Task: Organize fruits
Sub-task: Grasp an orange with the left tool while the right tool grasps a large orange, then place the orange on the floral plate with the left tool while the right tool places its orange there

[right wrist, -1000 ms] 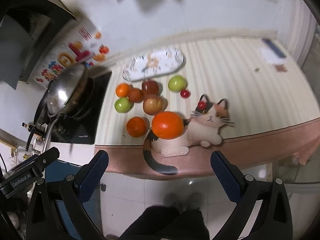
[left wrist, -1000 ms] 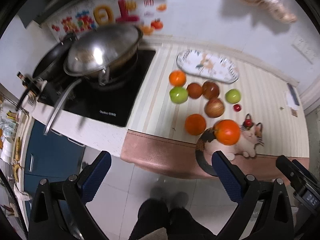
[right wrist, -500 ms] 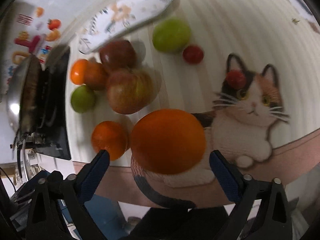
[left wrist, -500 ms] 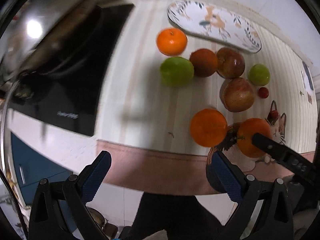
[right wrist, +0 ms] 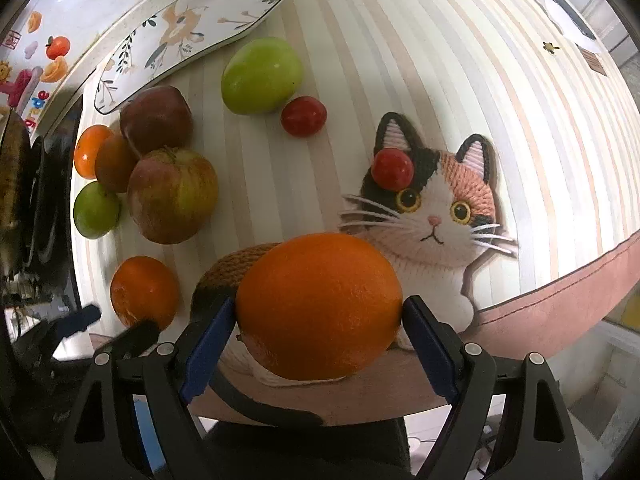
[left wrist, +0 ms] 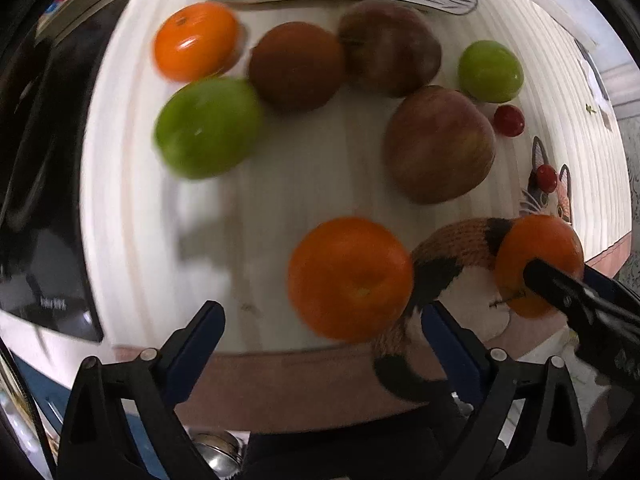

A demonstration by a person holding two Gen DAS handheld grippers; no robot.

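While I look along my right gripper (right wrist: 319, 312), its two blue pads press against either side of a large orange (right wrist: 319, 304), which sits on a calico cat mat (right wrist: 432, 240) at the front edge of the counter (right wrist: 440, 60). My left gripper (left wrist: 322, 322) hangs with its jaws spread wide and nothing between them, just in front of a second orange (left wrist: 350, 278) lying beside the cat mat's tail. That counter is covered in a cream striped cloth with a pinkish border along the front edge. Behind the oranges lie two reddish apples (right wrist: 173, 194), a brown fruit (left wrist: 296, 65), a small tangerine (left wrist: 195, 41), two green fruits (right wrist: 261, 75) and a cherry tomato (right wrist: 303, 116); another cherry tomato (right wrist: 392, 169) rests on the cat's head. A flowered oval plate (right wrist: 192, 28) stands at the back by the white wall. A black cooktop (left wrist: 44, 184) lies to the left; white lettering on it is too blurred to read. Colourful stickers (right wrist: 38, 68) on the wall show fruit and characters I cannot make out.
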